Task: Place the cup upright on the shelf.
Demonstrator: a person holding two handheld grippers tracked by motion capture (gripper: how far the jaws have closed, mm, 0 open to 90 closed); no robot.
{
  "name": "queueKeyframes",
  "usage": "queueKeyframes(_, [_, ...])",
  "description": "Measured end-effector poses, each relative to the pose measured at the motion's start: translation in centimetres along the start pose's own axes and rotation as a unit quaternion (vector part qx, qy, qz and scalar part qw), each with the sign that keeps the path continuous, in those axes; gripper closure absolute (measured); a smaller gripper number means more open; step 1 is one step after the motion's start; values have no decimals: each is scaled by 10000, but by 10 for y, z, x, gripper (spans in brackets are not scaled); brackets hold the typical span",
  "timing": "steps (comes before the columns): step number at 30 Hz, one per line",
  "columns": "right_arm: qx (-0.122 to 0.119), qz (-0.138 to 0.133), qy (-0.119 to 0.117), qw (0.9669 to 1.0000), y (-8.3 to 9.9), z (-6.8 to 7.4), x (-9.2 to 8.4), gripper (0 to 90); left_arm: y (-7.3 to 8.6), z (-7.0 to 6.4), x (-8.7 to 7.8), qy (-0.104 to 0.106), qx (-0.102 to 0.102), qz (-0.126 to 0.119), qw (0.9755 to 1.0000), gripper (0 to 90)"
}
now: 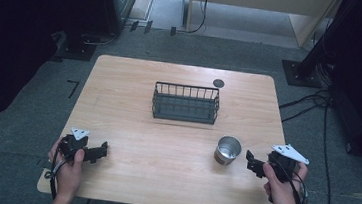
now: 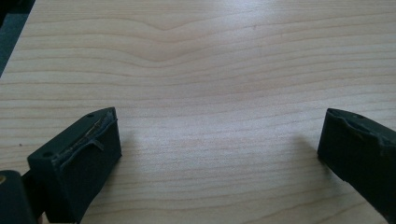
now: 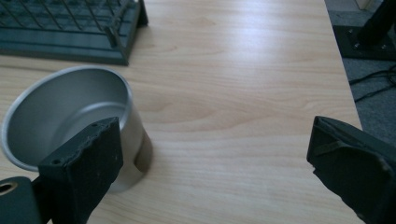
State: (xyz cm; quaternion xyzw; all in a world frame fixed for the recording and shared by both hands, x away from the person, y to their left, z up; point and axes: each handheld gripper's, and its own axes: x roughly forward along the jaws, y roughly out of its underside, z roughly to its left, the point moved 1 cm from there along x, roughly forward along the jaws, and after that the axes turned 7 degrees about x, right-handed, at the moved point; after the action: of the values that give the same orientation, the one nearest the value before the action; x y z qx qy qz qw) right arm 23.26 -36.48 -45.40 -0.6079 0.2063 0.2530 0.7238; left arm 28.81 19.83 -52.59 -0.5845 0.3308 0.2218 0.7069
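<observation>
Right, your right gripper [image 1: 249, 161] hovers near the table's [image 1: 171, 181] right edge, jaws spread wide with nothing between them. The steel cup [image 1: 227, 149] stands upright just beside it, toward the middle of the table, and in the right gripper view [image 3: 70, 116] it sits partly behind your near jaw, apart from the pads. No writing or label can be read on it. The dark wire basket [image 1: 186, 103] sits toward the far edge. Your left gripper [image 1: 103, 151] rests near the front left corner, jaws wide over bare wood.
</observation>
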Motion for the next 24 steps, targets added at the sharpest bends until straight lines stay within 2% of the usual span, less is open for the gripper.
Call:
queueKeyframes(7, [-9, -71, -234, 9997, -16, 19, -2, 22, 0, 0, 0, -2, 0, -1, 10000, 0])
queueKeyframes(13, [-149, -68, -479, 9987, -22, 43, 2, 0, 0, 0, 0, 1, -1, 3, 10000, 0])
queueKeyframes(19, [-244, 78, -663, 9975, -20, 59, 10, 0, 0, 0, 0, 0, -1, -1, 10000, 0])
queueKeyframes(21, [-227, 154, -601, 9978, -18, 64, 14, 0, 0, 0, 0, 0, -3, -1, 10000, 0])
queueKeyframes(24, [-198, 246, -638, 9975, -13, 70, 20, 0, 0, 0, 0, 1, -1, 1, 10000, 0])
